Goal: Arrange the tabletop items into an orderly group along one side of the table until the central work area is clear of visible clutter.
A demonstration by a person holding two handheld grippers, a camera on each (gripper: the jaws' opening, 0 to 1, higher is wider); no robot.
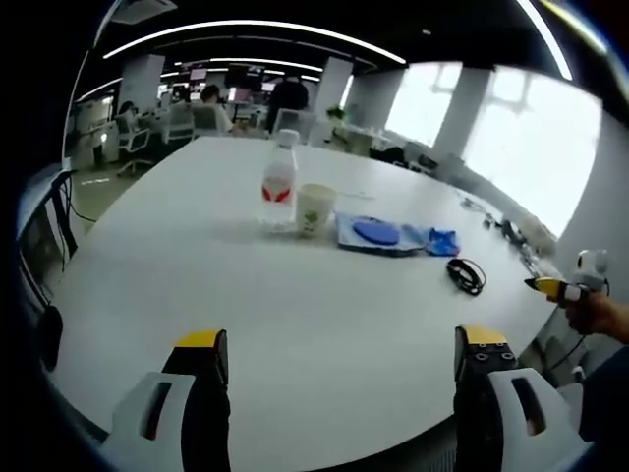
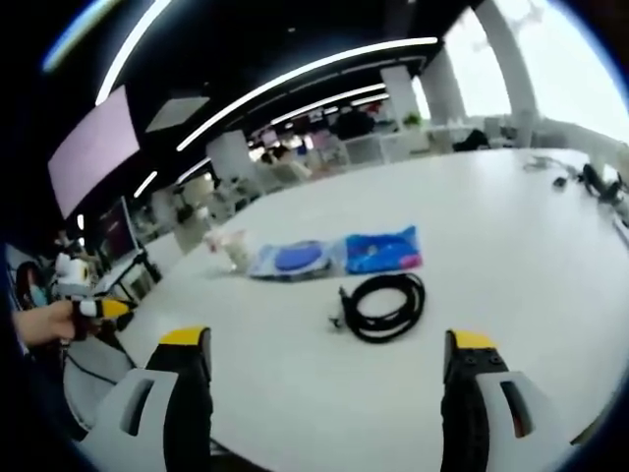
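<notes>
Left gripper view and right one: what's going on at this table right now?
A person holds two grippers over a white table, both open and holding nothing: left gripper, right gripper. A water bottle, paper cup, blue pouch, blue packet and coiled black cable sit untouched mid-table. Tidying hasn't visibly begun.

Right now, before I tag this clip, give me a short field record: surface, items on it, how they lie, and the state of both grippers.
surface: white table
items: water bottle, paper cup, blue mat, blue packet, coiled black cable
layout: bottle and cup close together; mat and packet side by side; cable apart, nearer the right gripper
left gripper: jaws open, empty, above the table edge
right gripper: jaws open, empty, facing the cable
task state: items not yet grouped
</notes>
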